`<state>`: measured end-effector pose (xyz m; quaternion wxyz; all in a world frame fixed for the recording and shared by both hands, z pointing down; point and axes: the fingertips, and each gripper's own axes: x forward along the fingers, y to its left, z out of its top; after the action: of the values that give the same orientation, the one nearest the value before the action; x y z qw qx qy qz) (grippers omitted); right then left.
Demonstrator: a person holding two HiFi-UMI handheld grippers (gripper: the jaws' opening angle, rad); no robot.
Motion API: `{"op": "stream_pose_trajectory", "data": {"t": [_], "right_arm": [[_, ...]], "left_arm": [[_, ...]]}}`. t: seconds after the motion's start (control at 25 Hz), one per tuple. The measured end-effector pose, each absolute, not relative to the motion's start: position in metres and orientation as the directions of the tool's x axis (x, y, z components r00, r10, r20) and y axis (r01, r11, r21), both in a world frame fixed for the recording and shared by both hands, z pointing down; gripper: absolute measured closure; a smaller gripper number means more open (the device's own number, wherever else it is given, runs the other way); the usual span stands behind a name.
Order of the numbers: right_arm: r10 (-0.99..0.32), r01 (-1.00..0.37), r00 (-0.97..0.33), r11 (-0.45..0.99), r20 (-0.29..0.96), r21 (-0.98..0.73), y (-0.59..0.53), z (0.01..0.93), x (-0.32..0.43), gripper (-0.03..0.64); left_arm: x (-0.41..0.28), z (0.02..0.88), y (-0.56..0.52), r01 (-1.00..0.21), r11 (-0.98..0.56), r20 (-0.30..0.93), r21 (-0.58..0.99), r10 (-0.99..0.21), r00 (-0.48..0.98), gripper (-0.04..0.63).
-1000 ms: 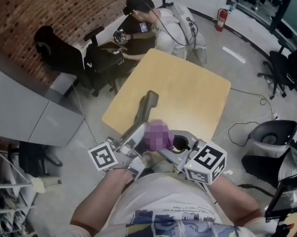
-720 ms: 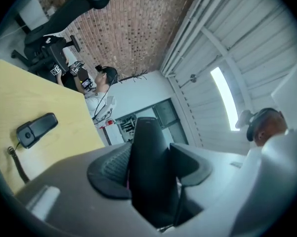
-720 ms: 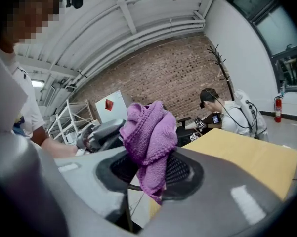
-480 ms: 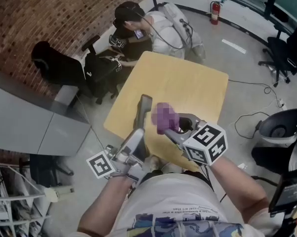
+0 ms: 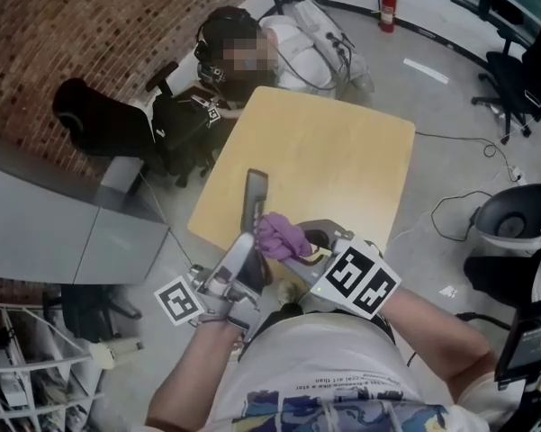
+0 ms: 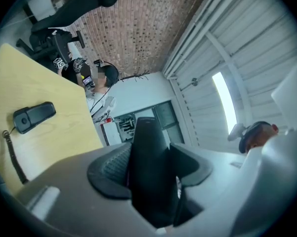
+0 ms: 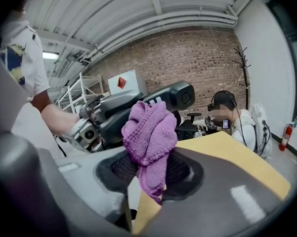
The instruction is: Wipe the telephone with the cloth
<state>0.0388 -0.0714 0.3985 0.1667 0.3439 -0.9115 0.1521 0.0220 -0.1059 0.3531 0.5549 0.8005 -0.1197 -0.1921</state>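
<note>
Our left gripper (image 6: 149, 174) clamps the telephone handset (image 5: 255, 194); right gripper (image 7: 149, 171) pinches the cloth (image 7: 150, 130); we'd stroke lightly along its length.

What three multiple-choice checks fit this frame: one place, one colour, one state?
1. The telephone is held in: A the left claw; B the right claw; C neither claw.
2. The cloth is: A white; B purple; C green.
3. The right claw is: A open and empty; B out of view; C shut on the cloth.
Key: 1 A, the left gripper view shows the black telephone clamped there; 2 B, purple knit shows in the head and right gripper views; 3 C, the cloth sticks up, pinched in it.
</note>
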Motion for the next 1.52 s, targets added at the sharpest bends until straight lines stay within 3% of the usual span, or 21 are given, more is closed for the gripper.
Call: {"op": "stream_pose_trajectory", "data": {"t": [0.4, 0.84, 1.52], "right_arm": [[-0.456, -0.561, -0.752, 0.822, 0.476, -0.1, -0.035, 0.412, 0.017, 0.495], [-0.605, -0.716, -0.623, 0.697, 0.495, -0.05, -0.101, 0.414, 0.038, 0.495], [-0.517, -0.613, -0.618, 0.788, 0.592, 0.048, -0.065, 0.421, -0.012, 0.495]], "left_arm": [[0.013, 0.351, -0.118, 0.035, -0.348, -0.19, 0.937, -0.422, 0.886, 0.342], [0.0, 0.357, -0.112, 0.073, -0.335, -0.206, 0.939, -0.382, 0.901, 0.342], [-0.015, 0.358, -0.139, 0.11, -0.293, -0.227, 0.95, -0.402, 0.887, 0.342]]}}
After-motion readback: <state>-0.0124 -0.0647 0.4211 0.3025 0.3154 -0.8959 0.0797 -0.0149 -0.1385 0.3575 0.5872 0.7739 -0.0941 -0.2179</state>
